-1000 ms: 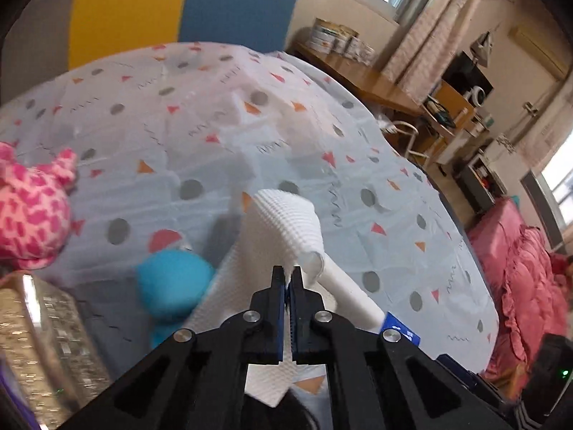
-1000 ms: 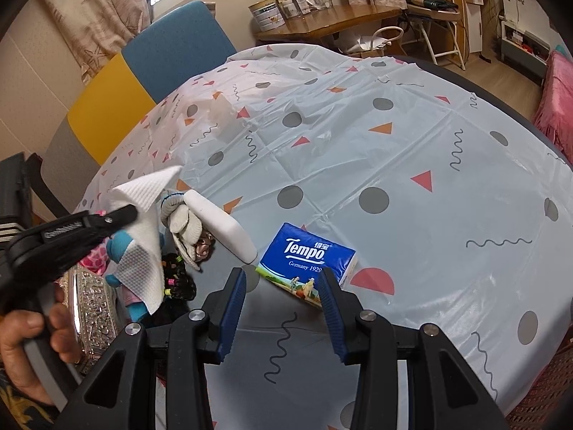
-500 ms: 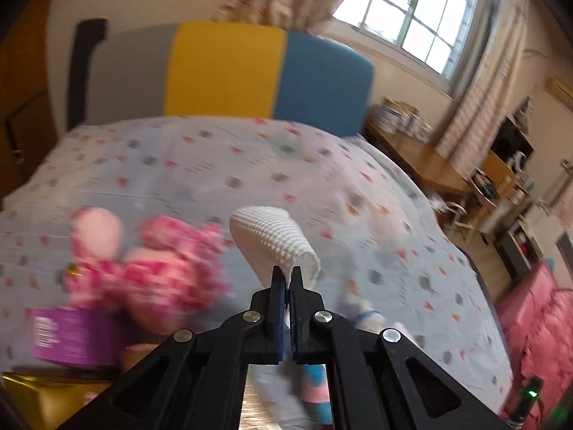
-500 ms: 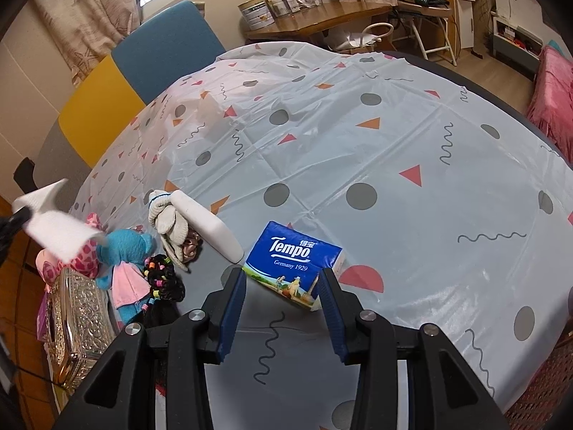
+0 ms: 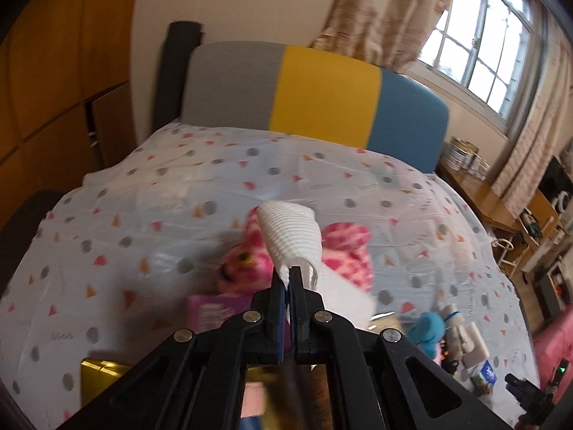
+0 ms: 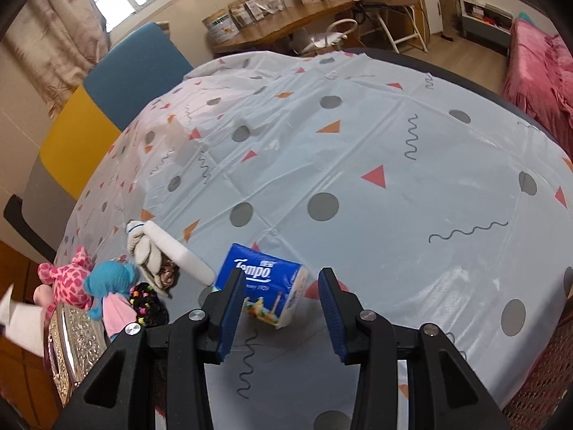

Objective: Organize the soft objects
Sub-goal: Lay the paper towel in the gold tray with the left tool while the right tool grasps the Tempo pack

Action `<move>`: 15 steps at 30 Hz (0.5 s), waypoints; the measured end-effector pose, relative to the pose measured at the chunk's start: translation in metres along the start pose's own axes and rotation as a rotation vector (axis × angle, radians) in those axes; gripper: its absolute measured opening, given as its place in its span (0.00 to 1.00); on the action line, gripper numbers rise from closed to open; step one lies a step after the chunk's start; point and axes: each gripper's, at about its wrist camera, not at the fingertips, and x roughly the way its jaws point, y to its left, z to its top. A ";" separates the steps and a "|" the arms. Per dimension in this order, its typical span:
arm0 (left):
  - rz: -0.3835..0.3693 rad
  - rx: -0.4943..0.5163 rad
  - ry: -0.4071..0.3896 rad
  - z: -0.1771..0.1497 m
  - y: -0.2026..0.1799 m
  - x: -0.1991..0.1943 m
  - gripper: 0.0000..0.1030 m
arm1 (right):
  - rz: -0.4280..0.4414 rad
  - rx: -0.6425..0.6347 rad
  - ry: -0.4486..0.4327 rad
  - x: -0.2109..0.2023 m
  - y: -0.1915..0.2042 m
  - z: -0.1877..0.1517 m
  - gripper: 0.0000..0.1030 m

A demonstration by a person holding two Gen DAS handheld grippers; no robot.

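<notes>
Daylight came through a paned window (image 5: 476,50) hung with beige curtains (image 5: 376,18). A grey, yellow and blue chair (image 5: 315,96) stood behind the table, whose patterned cloth (image 6: 358,150) covered it. A wooden desk (image 6: 286,25) lined the wall.

In the left wrist view the white cloth (image 5: 290,240) hides the middle of the pink spotted plush (image 5: 345,251), and motion blur smears the plush's face. The purple box (image 5: 215,310) and gold box (image 5: 102,376) are partly hidden behind the black fingers (image 5: 277,308), their print unreadable. In the right wrist view the silver embossed box (image 6: 77,337) at the bench's left edge is partly cut off, and the tissue pack (image 6: 266,286) lies partly behind a blue pad.
</notes>
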 end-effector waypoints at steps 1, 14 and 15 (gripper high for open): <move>0.002 -0.015 0.001 -0.003 0.010 -0.002 0.02 | -0.005 -0.009 0.010 0.003 0.001 0.000 0.41; 0.012 -0.133 0.035 -0.069 0.095 -0.039 0.02 | -0.205 -0.635 0.119 0.061 0.074 -0.016 0.73; 0.015 -0.141 0.038 -0.076 0.100 -0.043 0.02 | -0.207 -0.657 0.139 0.067 0.075 -0.019 0.73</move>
